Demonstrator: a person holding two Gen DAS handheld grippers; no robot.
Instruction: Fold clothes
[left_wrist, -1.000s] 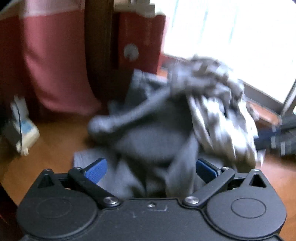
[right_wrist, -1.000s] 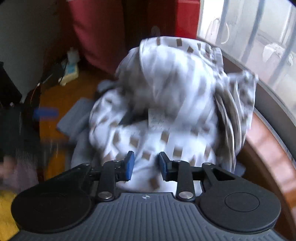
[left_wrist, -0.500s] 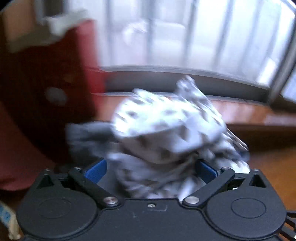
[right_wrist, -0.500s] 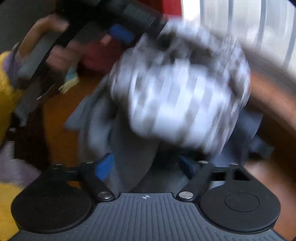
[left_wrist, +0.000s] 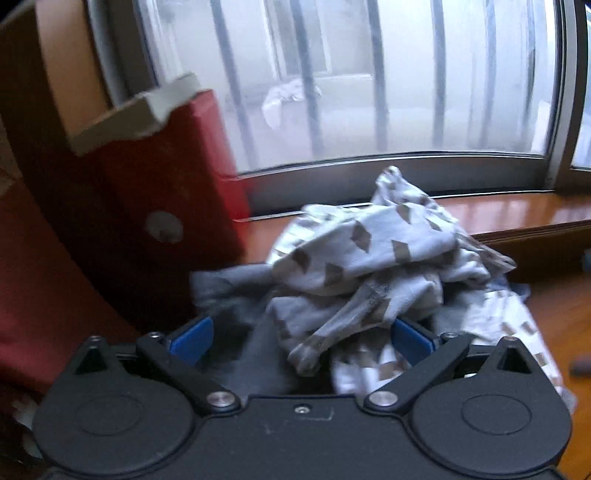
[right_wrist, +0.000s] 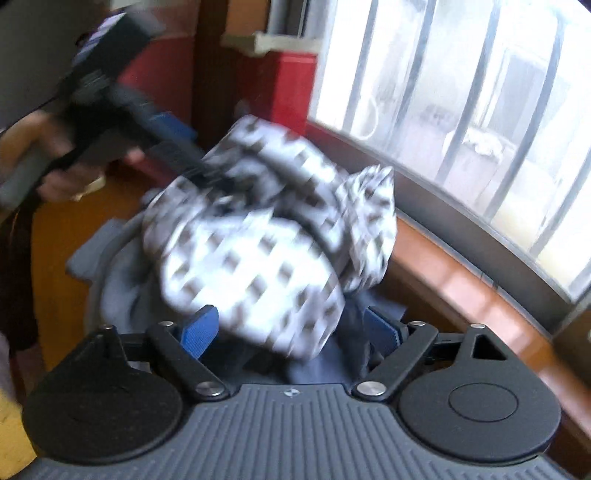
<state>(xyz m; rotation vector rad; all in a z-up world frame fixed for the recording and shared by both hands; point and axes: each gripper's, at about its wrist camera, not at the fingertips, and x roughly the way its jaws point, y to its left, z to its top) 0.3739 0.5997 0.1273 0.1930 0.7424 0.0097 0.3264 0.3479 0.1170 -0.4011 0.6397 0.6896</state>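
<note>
Right hand-held gripper (right_wrist: 291, 332): jaws spread wide, having just been opening; the blurred white patterned garment (right_wrist: 258, 251) bulges between the blue pads (right_wrist: 197, 330), and contact cannot be judged. Left hand-held gripper (left_wrist: 301, 336): jaws spread wide, pads apart from the cloth, with a twisted end of the garment (left_wrist: 369, 258) hanging into the gap. In the right wrist view the left unit enters from 10 o'clock, a hand (right_wrist: 59, 170) on its handle. The patterned garment sits crumpled on a grey garment (left_wrist: 229, 284) on the wooden floor (left_wrist: 561, 306). Red box (left_wrist: 155, 184) at 10 o'clock; barred window (left_wrist: 369, 81) at 12 o'clock.
</note>
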